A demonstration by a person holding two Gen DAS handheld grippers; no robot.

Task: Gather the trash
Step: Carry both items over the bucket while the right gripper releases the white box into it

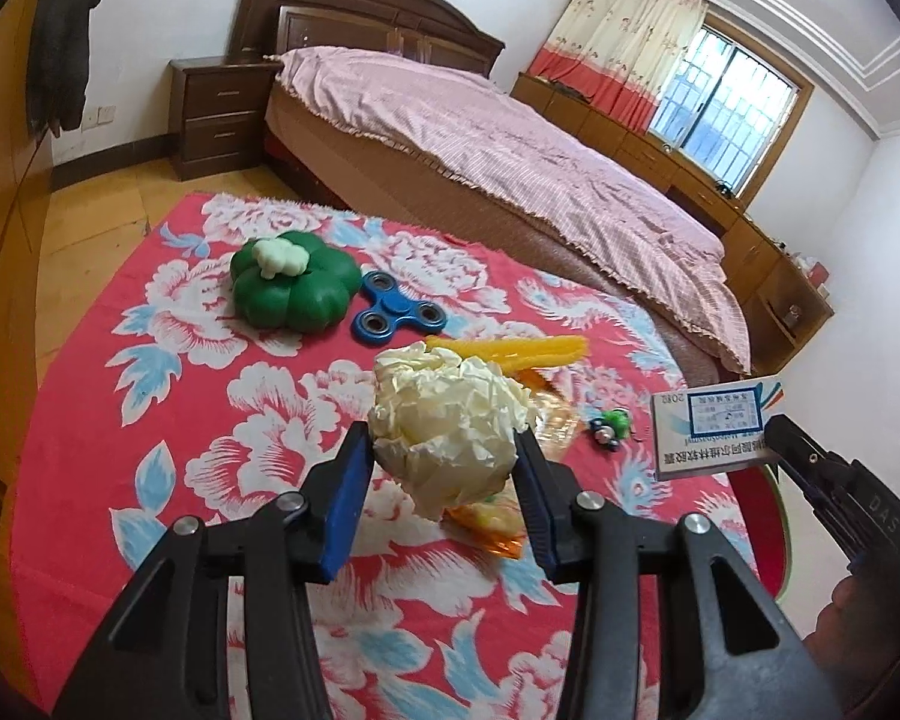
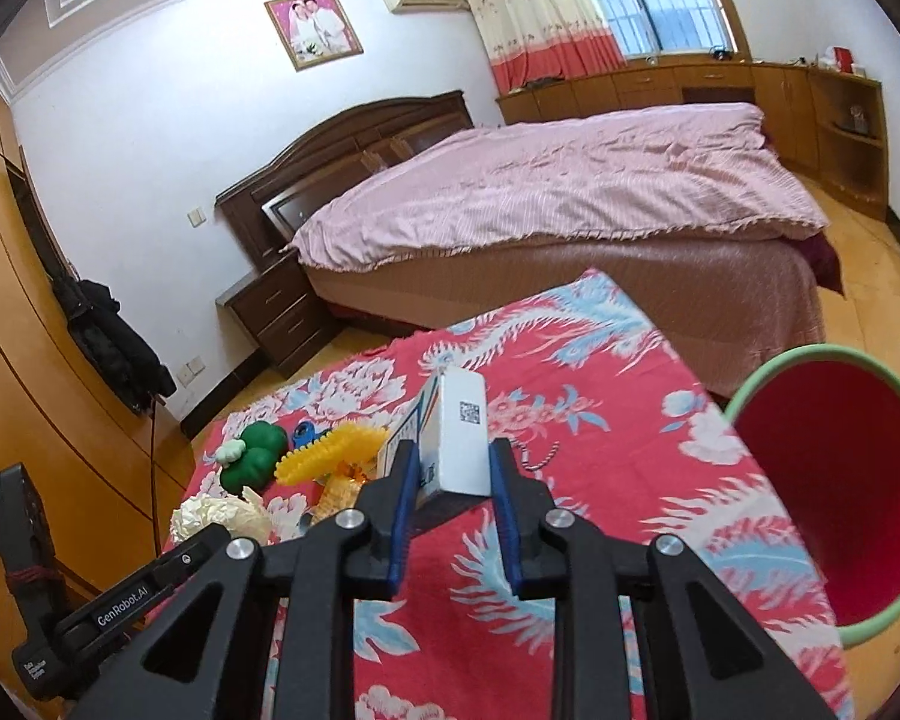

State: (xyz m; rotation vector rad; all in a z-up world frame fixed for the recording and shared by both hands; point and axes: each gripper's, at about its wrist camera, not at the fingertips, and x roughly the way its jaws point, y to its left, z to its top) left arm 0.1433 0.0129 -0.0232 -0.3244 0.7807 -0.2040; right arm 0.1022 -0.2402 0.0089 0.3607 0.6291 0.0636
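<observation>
Pinching a crumpled ball of cream paper (image 1: 450, 426) between its blue pads, the left gripper (image 1: 444, 462) holds the wad clear above the red flowered cloth (image 1: 150, 420) that covers the table, with the pads pressed into both sides of the paper. Under and just behind the wad lies an orange plastic wrapper (image 1: 498, 531) on the cloth. The right gripper (image 2: 453, 471) is clamped on a small white medicine box (image 2: 459, 438) with a printed code on its upper face, the box pointing away from the camera and lifted off the cloth; from the left wrist view the same box appears at the right edge, held by the black jaw of the other tool. Close on the right, a red bin with a pale green rim (image 2: 882, 618) lies tilted, its mouth open toward the gripper. Farther out on the cloth rest a yellow ridged plastic piece (image 1: 510, 351), a blue fidget spinner (image 1: 399, 312) and a green clover-shaped toy (image 1: 294, 285) with a white lump on top, plus a small green and black trinket (image 1: 612, 427) near the box. Beyond the table stands a bed (image 1: 498, 138) with a pink striped cover, a dark wooden headboard and nightstand (image 1: 219, 108), and a curtained window (image 1: 714, 96) above low wooden cabinets.
</observation>
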